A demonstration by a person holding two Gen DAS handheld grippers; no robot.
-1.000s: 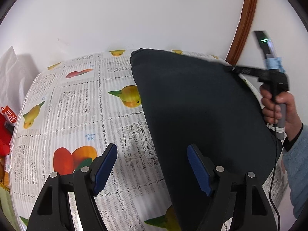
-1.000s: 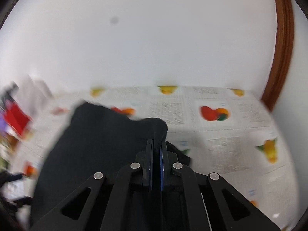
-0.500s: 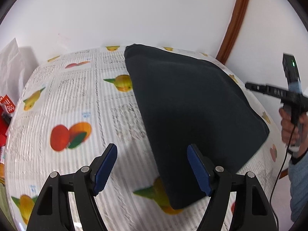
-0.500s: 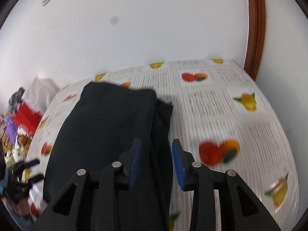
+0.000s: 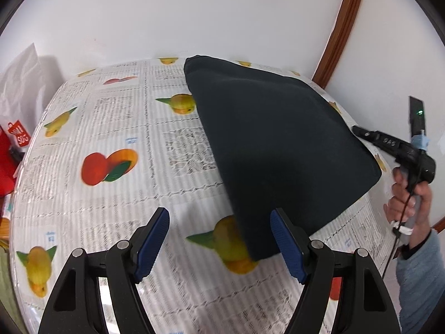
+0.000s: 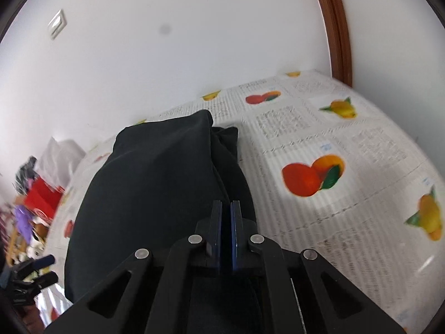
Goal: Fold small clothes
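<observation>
A dark navy garment (image 5: 278,144) lies folded in half on the fruit-print tablecloth (image 5: 111,128), with its near corner close to my left gripper. My left gripper (image 5: 219,214) hovers open above the cloth; its right blue pad (image 5: 286,245) overlaps the garment's near corner and holds nothing. In the right wrist view the garment (image 6: 155,183) shows a top layer folded over a lower one. My right gripper (image 6: 225,204) is over that right edge. Its jaws are closing and stand all but together, and I see no cloth pinched between them. The left view shows the right gripper (image 5: 357,131) at the garment's far right edge.
A person's hand (image 5: 403,194) in a light blue sleeve holds the right gripper. White wall and a wooden door frame (image 5: 339,27) stand behind the table. A white bag (image 5: 25,83) and red bag (image 5: 8,161) sit beyond the left edge. My left gripper (image 6: 30,275) shows at bottom left.
The right gripper opened, let the folded layer drop, drew back to the garment's right edge and closed again. The left gripper pulled back toward the near corner, still open.
</observation>
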